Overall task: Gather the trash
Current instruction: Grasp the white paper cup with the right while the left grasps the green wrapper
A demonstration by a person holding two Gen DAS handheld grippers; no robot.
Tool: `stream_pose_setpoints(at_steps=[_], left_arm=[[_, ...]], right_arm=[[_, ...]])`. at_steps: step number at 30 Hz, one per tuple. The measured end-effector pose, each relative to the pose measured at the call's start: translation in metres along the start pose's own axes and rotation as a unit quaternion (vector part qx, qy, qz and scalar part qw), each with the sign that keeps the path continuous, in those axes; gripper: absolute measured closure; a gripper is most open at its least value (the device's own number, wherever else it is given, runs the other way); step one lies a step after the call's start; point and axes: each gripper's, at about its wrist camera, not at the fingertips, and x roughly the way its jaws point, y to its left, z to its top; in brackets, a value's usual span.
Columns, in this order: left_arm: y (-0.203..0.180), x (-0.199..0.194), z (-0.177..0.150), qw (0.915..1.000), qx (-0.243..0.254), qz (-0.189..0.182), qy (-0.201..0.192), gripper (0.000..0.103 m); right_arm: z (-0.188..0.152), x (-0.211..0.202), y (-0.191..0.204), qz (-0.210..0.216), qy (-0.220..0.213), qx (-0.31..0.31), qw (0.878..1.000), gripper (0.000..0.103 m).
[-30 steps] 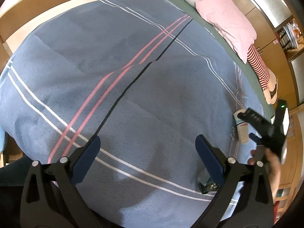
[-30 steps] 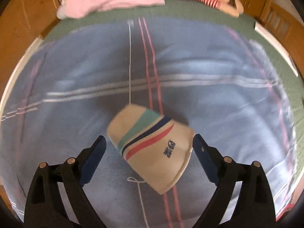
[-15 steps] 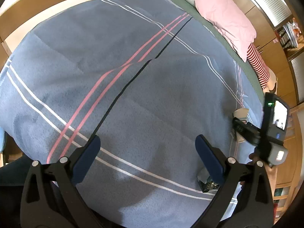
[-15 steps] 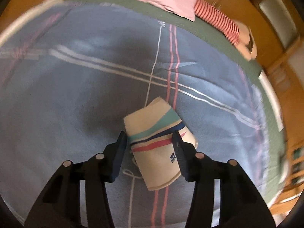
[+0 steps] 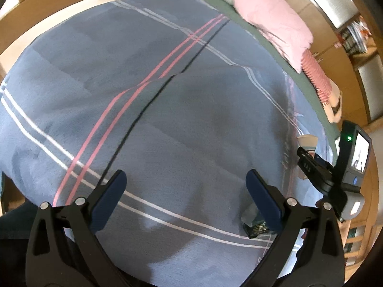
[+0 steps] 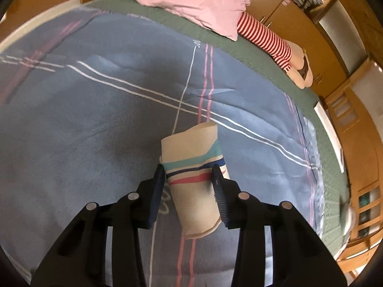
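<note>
Pads of the right gripper [image 6: 189,179] press both sides of a crushed paper cup [image 6: 195,177], one dark blue finger on its left flank and the other on its right, so the tool is clamped tight on the cup with only the flattened cup body between the fingers. The cup is cream with teal, navy and red bands; its rim points back toward the camera and its base points away, over the blue blanket [image 6: 95,131]. Whether the cup touches the blanket or hangs just above it cannot be told.

The left gripper [image 5: 184,186] is spread wide, its blue pads well apart and holding nothing, hovering above the same blanket. Just beside its right finger, a small dark crumpled wrapper [image 5: 255,227] lies on the blanket, partly hidden by that finger. Further right of the left gripper, the right gripper's body and its screen appear at the blanket's edge, with the cup's pale end peeking out ahead of it.

At the far side of the blanket lie a pink pillow [image 6: 191,0] and a red-and-white striped plush [image 6: 265,38], both on a green sheet [image 6: 239,47].
</note>
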Motion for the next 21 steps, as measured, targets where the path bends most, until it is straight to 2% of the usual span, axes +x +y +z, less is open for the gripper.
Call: stream_pose_setpoints(at_steps=[4, 8, 11, 14, 16, 18, 21], left_arm=[[-0.015, -0.001, -0.004, 0.9991, 0.036, -0.021, 0.002, 0.004], [-0.034, 0.002, -0.011, 0.9944, 0.081, -0.064, 0.022, 0.004], [-0.038, 0.006, -0.012, 0.9908, 0.085, -0.096, 0.043, 0.004], [-0.036, -0.001, -0.011, 0.9932, 0.075, -0.088, 0.016, 0.004], [-0.041, -0.007, -0.013, 0.9927, 0.091, -0.078, -0.003, 0.005], [-0.056, -0.008, -0.018, 0.9883, 0.130, -0.080, -0.006, 0.005], [-0.088, -0.002, -0.035, 0.9742, 0.207, -0.090, 0.010, 0.005]], right_arm=[[-0.015, -0.023, -0.016, 0.026, -0.011, 0.023, 0.999, 0.063], [-0.034, -0.048, -0.039, 0.061, -0.020, 0.057, 0.996, 0.063], [-0.048, -0.071, -0.056, 0.082, -0.034, 0.079, 0.993, 0.063], [-0.065, -0.097, -0.075, 0.105, -0.057, 0.105, 0.987, 0.063], [-0.077, -0.110, -0.085, 0.115, -0.069, 0.116, 0.984, 0.063], [-0.094, -0.127, -0.098, 0.120, -0.084, 0.125, 0.981, 0.063], [-0.118, -0.147, -0.113, 0.130, -0.101, 0.143, 0.976, 0.063]])
